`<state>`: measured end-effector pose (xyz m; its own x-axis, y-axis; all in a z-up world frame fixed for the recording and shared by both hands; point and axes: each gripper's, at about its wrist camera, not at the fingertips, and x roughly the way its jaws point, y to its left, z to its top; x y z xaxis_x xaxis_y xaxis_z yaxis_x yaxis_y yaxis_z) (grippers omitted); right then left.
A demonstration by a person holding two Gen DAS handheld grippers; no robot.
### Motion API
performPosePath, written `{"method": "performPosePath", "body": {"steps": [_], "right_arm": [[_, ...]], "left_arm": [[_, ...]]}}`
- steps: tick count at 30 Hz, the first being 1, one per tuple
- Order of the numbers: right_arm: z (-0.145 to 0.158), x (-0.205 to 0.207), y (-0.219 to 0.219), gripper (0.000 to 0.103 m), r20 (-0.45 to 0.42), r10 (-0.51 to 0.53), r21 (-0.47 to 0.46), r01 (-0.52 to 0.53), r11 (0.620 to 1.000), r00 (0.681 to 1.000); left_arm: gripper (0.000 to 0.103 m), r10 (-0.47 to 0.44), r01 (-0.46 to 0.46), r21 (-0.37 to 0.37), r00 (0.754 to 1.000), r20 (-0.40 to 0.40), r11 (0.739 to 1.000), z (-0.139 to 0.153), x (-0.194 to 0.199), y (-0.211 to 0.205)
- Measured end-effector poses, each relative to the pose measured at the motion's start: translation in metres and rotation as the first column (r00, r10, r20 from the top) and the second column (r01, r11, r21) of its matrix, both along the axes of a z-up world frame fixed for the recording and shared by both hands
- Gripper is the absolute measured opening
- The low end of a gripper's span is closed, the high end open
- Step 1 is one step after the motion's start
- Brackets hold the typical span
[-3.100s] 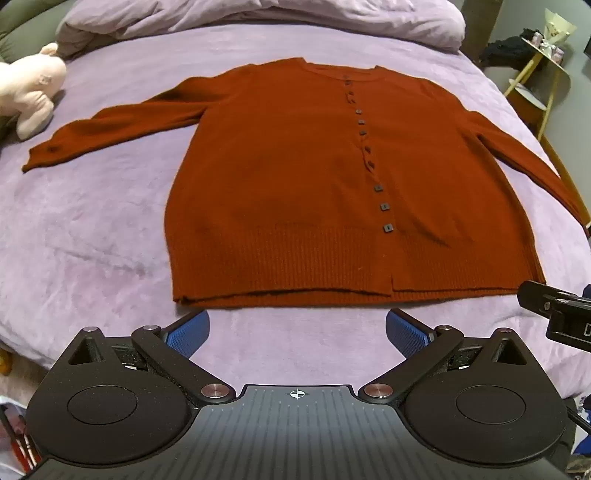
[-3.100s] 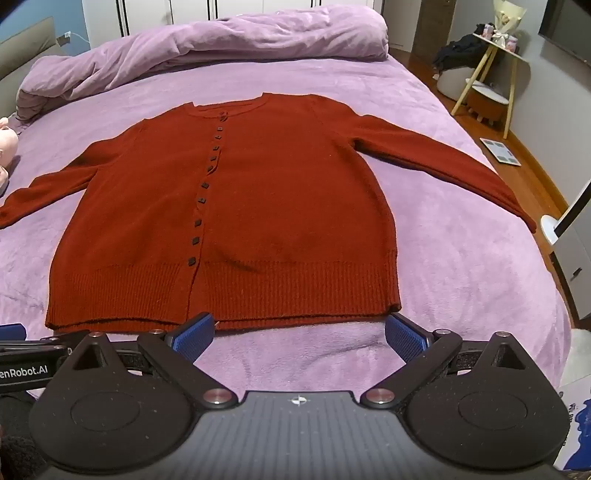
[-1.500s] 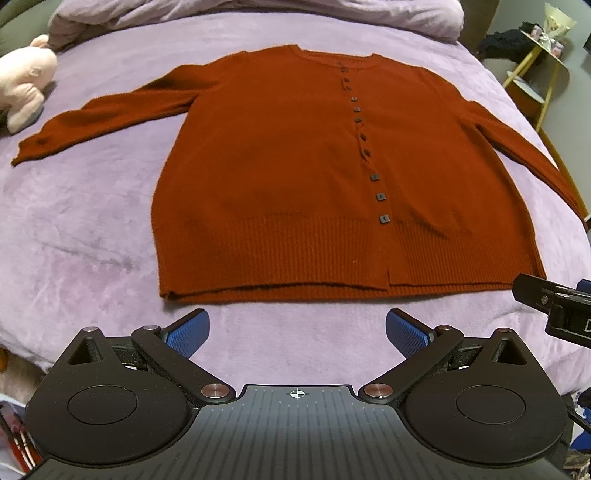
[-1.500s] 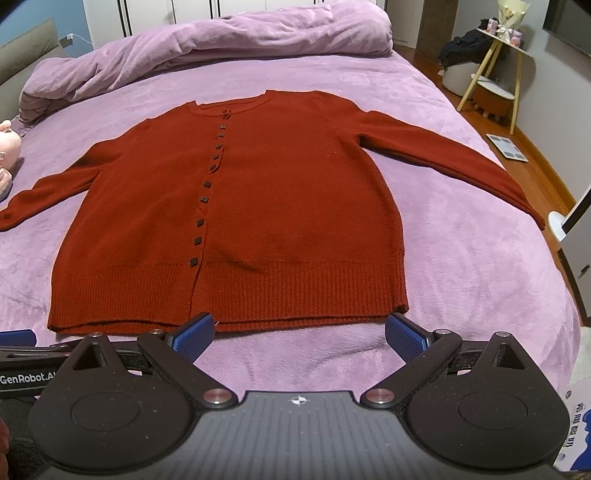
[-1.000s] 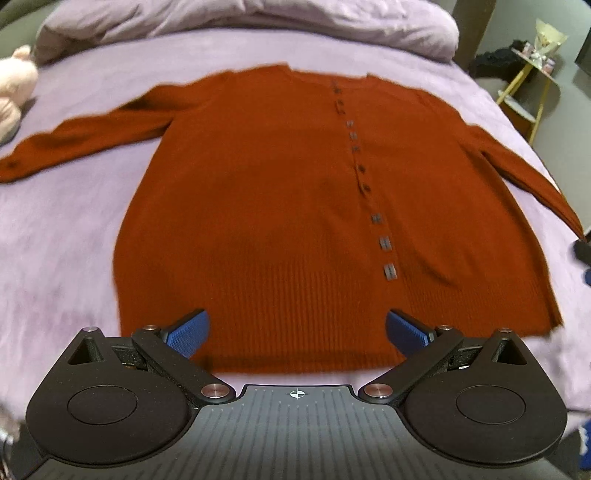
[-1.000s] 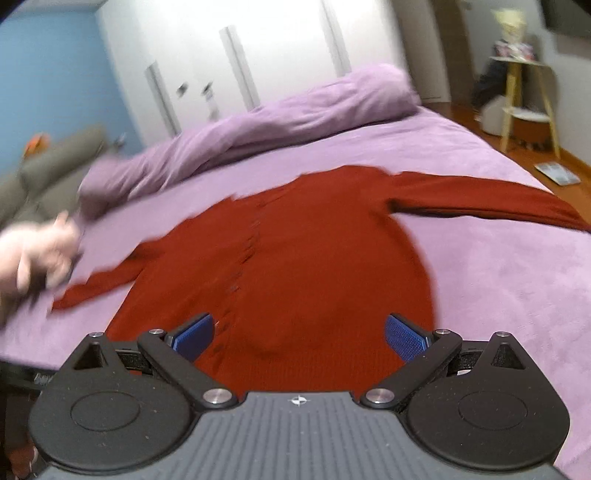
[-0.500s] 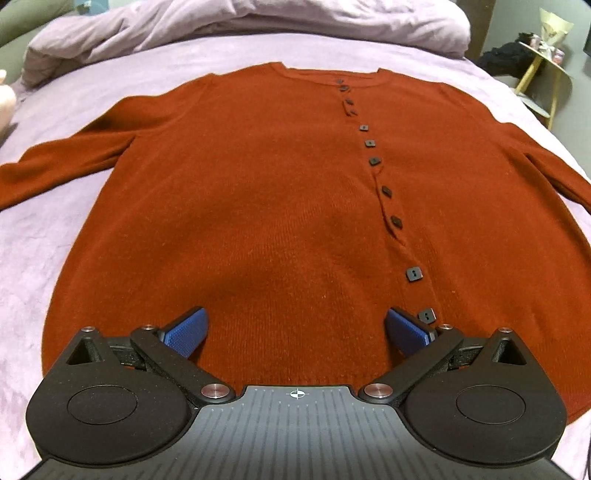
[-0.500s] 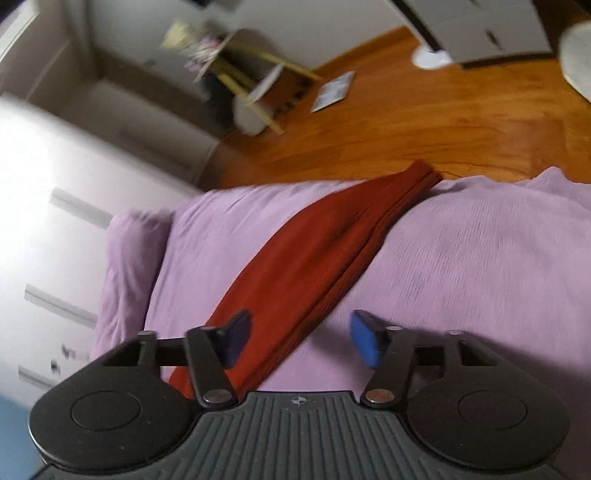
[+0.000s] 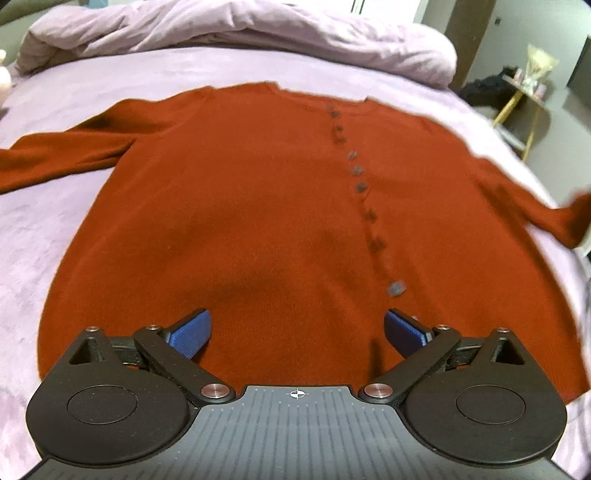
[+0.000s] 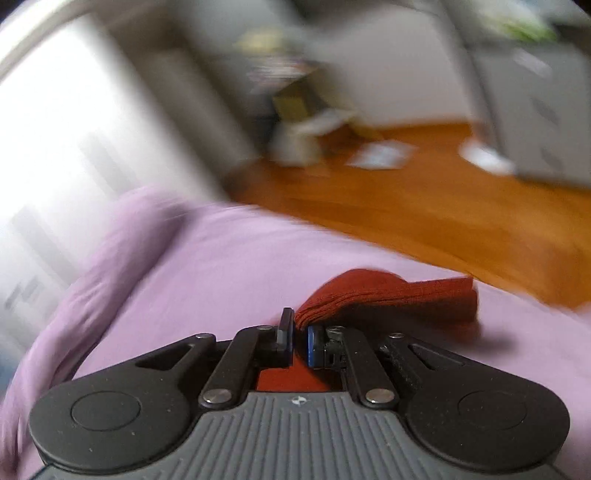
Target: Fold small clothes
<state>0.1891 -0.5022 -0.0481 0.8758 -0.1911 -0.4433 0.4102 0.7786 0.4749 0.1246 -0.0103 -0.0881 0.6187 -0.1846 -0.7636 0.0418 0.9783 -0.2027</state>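
1. The rust-red cardigan (image 9: 258, 229) lies flat and buttoned on the purple bedspread (image 9: 44, 236), front up, with its hem nearest the left gripper and its neckline toward the heaped duvet (image 9: 229, 33).
2. No fold of the body shows yet: judging by how the cardigan lies, the task is at its very start, with both sides, the sleeves and the bottom-to-top fold all left to do.
3. The left sleeve (image 9: 62, 155) lies stretched out sideways from the cardigan's shoulder, untouched.
4. The right gripper (image 10: 300, 341) is closing on the right sleeve's cuff (image 10: 391, 295); the knit sits between the pads, pinched narrow, and the cuff end looks raised just off the bedspread.
5. In the left wrist view that same cuff (image 9: 570, 218) shows blurred at the cardigan's far right side.
6. The left gripper (image 9: 295, 332) hovers over the cardigan's lower part with its blue pads (image 9: 190, 330) spread wide and nothing between them.
7. The likely step in hand is carrying the right sleeve across the cardigan's chest.
8. The bedspread is soft and plush, so the knit may drag and wrinkle rather than slide.
9. Beyond the cardigan's right side are a wooden floor (image 10: 424, 206), a yellow-legged side table (image 9: 524, 107) and pale cupboards, all heavily blurred in the right wrist view.
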Motion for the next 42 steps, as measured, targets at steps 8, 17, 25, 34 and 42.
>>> {"method": "performPosePath", "body": {"steps": [8, 17, 25, 34, 42], "right_arm": [[-0.006, 0.042, 0.184, 0.024, -0.032, 0.592, -0.119, -0.591, 0.798, 0.806], [-0.085, -0.02, 0.164, 0.037, -0.001, 0.447, 0.312, -0.424, 0.85, 0.895], [-0.099, -0.037, 0.167, 0.037, 0.062, 0.481, 0.21, -0.483, 0.85, 0.875], [-0.104, -0.05, 0.171, 0.037, 0.08, 0.484, 0.184, -0.49, 0.852, 0.871], [-0.08, -0.042, 0.173, 0.038, -0.021, 0.496, 0.191, -0.484, 0.854, 0.868]], "left_arm": [[0.092, -0.061, 0.073, -0.188, 0.996, 0.066, 0.98, 0.038, 0.047, -0.012], [0.071, -0.076, 0.046, -0.434, 0.996, -0.052, 0.9, 0.002, 0.13, -0.021], [0.051, -0.036, -0.016, -0.424, 0.993, -0.115, 0.905, -0.025, 0.177, -0.029], [0.011, -0.056, 0.007, -0.402, 0.992, -0.11, 0.916, -0.028, 0.189, -0.033], [0.01, -0.108, 0.143, -0.154, 0.97, 0.22, 0.978, 0.067, 0.189, -0.022]]}}
